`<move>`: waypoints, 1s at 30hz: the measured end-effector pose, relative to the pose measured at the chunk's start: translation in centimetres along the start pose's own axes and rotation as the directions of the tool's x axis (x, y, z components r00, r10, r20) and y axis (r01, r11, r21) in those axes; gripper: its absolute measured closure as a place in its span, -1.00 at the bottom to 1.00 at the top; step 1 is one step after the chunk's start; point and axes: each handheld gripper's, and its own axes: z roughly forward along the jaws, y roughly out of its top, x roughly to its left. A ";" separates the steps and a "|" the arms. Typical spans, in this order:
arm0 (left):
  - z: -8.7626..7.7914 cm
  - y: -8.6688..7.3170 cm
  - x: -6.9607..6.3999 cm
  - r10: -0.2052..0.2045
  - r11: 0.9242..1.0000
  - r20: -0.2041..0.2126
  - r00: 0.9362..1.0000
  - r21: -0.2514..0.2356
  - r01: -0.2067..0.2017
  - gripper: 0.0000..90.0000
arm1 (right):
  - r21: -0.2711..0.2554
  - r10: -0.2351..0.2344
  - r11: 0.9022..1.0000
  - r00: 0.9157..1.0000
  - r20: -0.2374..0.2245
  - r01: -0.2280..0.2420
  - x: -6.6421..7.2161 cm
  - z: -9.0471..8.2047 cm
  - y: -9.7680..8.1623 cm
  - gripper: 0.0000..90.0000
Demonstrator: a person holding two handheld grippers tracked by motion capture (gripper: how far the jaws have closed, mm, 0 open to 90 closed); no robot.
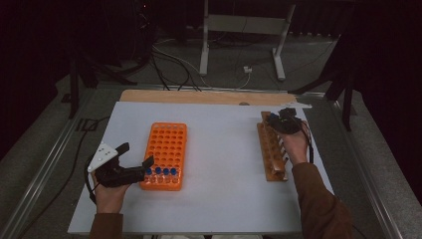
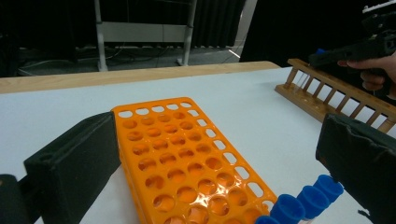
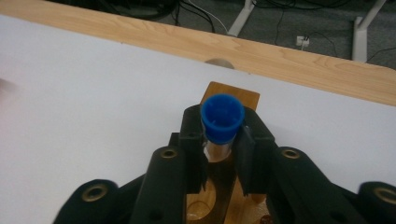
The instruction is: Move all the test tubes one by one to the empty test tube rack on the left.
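Dim room, grey floor (image 1: 45, 149) w/ loose cables (image 1: 171, 62); white metal frame legs (image 1: 241, 37) behind table (image 1: 219, 199).

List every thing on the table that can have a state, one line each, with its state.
Right tongs: shut on the blue-capped tube.
Blue-capped tube: upright, gripped below its cap, over the wooden rack.
Left tongs: open, astride the orange rack's near corner.
Orange rack: four capped tubes in near rows, other holes empty.
Wooden rack: flat on the table.

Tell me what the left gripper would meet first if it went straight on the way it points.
Likely the orange rack: the left gripper has its jaws open around the rack's near end, beside the blue-capped tubes. Depth is unclear.
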 end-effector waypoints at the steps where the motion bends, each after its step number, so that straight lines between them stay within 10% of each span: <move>1: 0.0 0.0 0.0 0.000 1.000 0.000 1.000 0.002 0.000 -0.98 | 0.001 -0.003 1.000 1.000 0.001 0.003 0.0 0.0 0.0 0.68; 30: 0.1 -0.3 0.0 0.000 1.000 -0.002 1.000 0.015 0.000 -0.98 | -0.041 -0.024 0.999 0.999 0.028 0.025 0.9 -1.1 0.6 0.71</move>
